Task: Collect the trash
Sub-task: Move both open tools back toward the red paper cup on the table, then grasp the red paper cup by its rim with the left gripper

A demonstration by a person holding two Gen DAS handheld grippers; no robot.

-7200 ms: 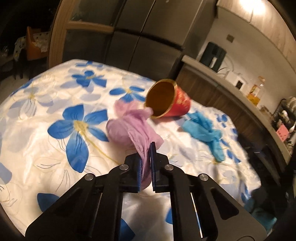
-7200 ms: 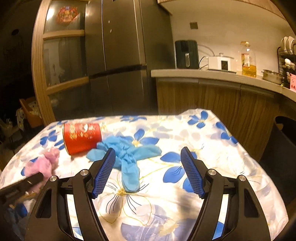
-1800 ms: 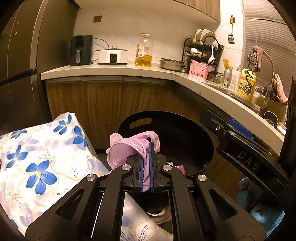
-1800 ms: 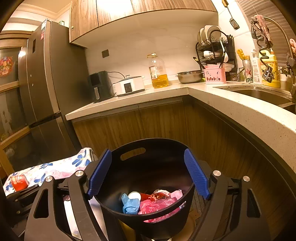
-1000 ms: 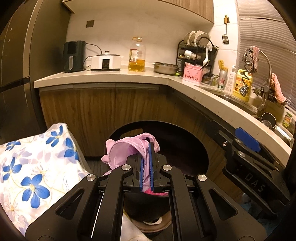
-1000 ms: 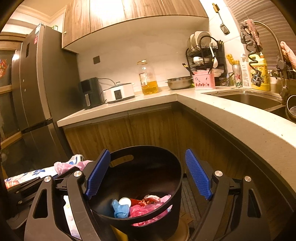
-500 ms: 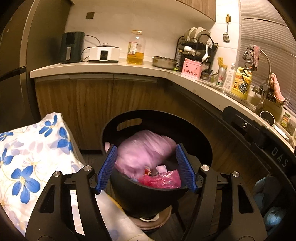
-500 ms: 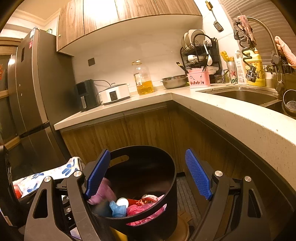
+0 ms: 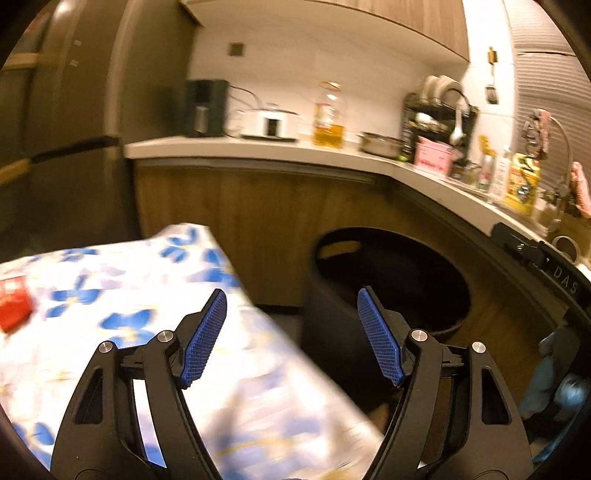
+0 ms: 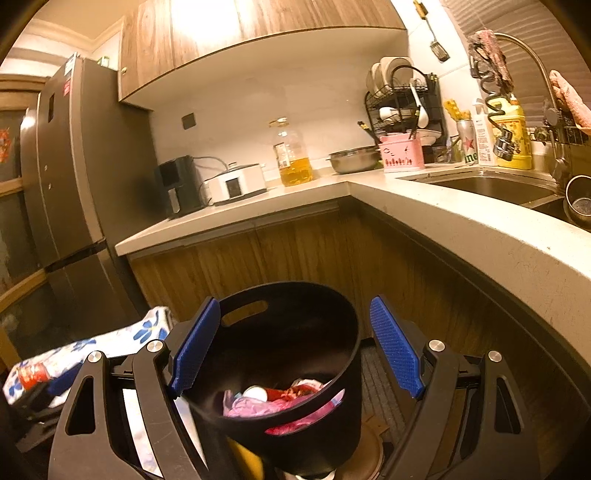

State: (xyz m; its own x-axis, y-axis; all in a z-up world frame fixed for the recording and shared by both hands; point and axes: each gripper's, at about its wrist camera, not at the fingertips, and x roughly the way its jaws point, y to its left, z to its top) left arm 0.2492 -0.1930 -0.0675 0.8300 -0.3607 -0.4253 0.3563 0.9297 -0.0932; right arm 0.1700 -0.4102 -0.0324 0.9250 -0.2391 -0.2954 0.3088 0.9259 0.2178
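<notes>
Left hand-held gripper (image 9: 291, 338): jaws just opened wide, empty.
Red can (image 9: 13, 304): far left on worktop (image 9: 110, 288), nearer left gripper.
Right hand-held gripper (image 10: 293, 349): wide, empty, above bin (image 10: 347, 332).

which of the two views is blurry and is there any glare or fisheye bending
Left wrist view: motion-smeared, the flowered tablecloth and counter streaked, only the left gripper crisp. Right wrist view: sharp, the black bin and oil bottle clear, with a bright glare patch on the upper cabinets. Both: warm dim light, counter edges bowed, dark rounded corners.
</notes>
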